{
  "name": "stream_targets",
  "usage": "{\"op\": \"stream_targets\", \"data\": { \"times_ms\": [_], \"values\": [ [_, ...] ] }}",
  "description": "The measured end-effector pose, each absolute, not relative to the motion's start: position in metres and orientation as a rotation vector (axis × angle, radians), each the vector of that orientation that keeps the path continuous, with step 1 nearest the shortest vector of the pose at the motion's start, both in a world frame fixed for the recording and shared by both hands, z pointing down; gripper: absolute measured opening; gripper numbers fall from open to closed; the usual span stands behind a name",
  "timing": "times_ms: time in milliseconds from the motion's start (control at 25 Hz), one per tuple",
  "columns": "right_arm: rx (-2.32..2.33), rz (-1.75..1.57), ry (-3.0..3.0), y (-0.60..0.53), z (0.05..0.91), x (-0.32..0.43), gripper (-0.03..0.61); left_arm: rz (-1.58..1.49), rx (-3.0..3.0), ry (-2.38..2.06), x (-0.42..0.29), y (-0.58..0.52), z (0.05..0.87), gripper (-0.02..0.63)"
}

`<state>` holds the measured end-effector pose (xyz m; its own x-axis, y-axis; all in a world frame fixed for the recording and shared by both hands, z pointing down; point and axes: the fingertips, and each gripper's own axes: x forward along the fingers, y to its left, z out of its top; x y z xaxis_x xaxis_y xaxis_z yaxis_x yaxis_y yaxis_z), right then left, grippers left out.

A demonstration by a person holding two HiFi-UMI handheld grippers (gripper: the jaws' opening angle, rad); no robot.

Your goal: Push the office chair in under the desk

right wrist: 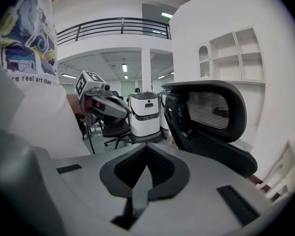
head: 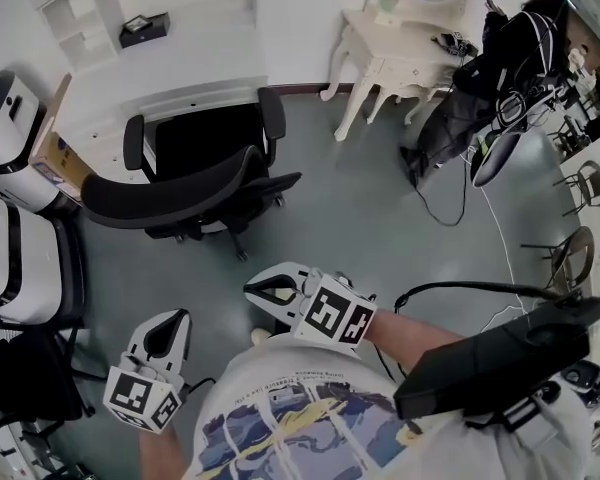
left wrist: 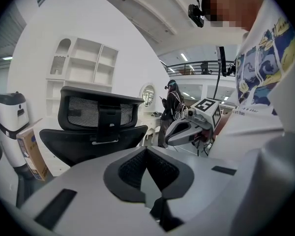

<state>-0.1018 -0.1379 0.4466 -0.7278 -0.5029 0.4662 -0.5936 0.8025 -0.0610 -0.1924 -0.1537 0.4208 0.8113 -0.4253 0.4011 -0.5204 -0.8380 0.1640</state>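
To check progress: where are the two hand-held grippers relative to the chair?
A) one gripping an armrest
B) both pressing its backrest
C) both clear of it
C: the left hand-held gripper and right hand-held gripper hang short of the chair, floor between.

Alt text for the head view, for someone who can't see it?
From above, a black office chair faces a white desk, backrest toward the person. The left gripper and right gripper, both shut and empty, hover short of the backrest.

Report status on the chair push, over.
Shut, empty: left gripper, right gripper. Untouched: office chair, at white desk, backrest toward grippers. Nothing seen blocking.
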Motion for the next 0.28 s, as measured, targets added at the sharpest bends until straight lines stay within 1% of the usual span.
{"op": "stream_targets", "data": {
  "times_ms": [280],
  "values": [
    [0.825,0.282,-2.556,-0.148,0.454,-0.091,0.025,0.524,2.735,-0.731,-0.182,-0.167,0.428,0.014]
  ]
}}
